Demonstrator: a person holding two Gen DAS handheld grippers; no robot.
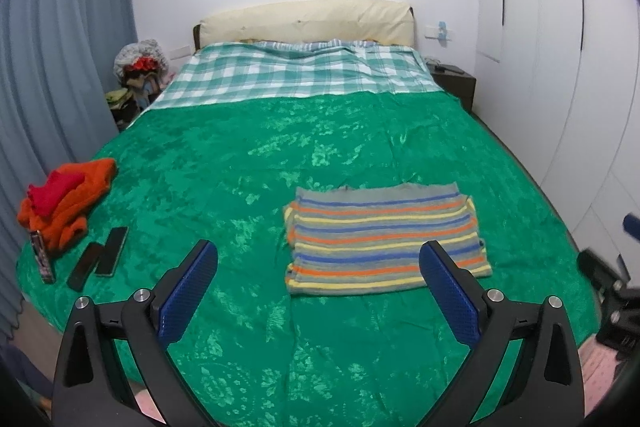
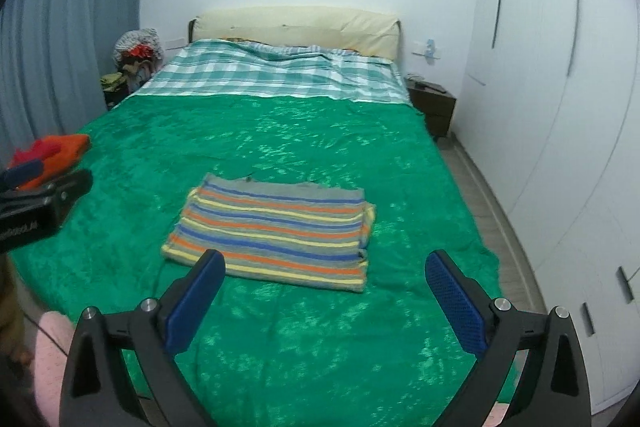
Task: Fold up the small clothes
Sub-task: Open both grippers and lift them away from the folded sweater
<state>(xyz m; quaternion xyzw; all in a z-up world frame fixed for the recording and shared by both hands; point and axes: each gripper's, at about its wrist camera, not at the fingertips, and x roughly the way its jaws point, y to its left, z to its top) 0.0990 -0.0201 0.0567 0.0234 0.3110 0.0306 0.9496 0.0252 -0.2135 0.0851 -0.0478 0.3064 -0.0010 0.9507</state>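
A striped garment (image 1: 386, 239), grey with orange, blue and yellow bands, lies folded into a flat rectangle on the green bedspread (image 1: 248, 155). It also shows in the right wrist view (image 2: 276, 233). My left gripper (image 1: 318, 259) is open and empty, held above the bed's near edge, short of the garment. My right gripper (image 2: 324, 267) is open and empty, just short of the garment's near edge. An orange and red pile of clothes (image 1: 66, 201) lies at the bed's left edge, also in the right wrist view (image 2: 52, 151).
Two dark phones (image 1: 100, 255) and a patterned slim object (image 1: 42, 255) lie near the orange pile. A checked sheet (image 1: 300, 75) and cream headboard (image 1: 304, 21) are at the far end. A nightstand (image 2: 434, 103), white wardrobes (image 2: 560, 87) and a grey curtain (image 1: 60, 67) flank the bed.
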